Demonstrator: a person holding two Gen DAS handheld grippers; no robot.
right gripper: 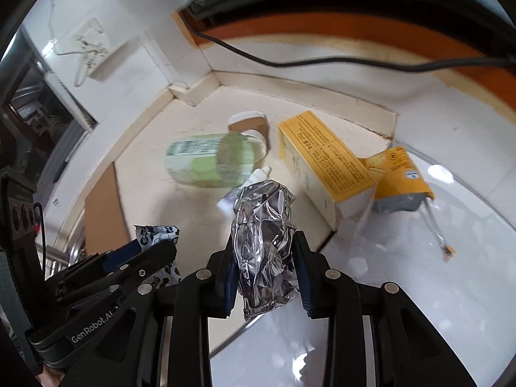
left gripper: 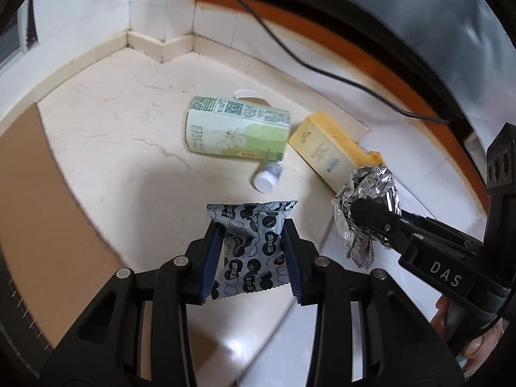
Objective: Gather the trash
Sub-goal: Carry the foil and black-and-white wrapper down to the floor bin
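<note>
Lying beyond: green cup (left gripper: pixel 237 125), yellow box (left gripper: pixel 329 148), small bottle (left gripper: pixel 268 176)

- The left hand-held gripper (left gripper: pixel 253 251) holds a snack wrapper (left gripper: pixel 250 251) between its pads, above the floor (left gripper: pixel 129 148).
- The right hand-held gripper (right gripper: pixel 264 274) grips a foil wad (right gripper: pixel 264 242), just right of the wrapper.
- Beyond both, a cup (left gripper: pixel 237 127) lies on its side on the floor.
- A small bottle (left gripper: pixel 269 175) lies in front of the cup, touching it.
- A carton (left gripper: pixel 329 151) lies right of the cup, beside the bottle.
- A cable (left gripper: pixel 322 67) runs behind them.
</note>
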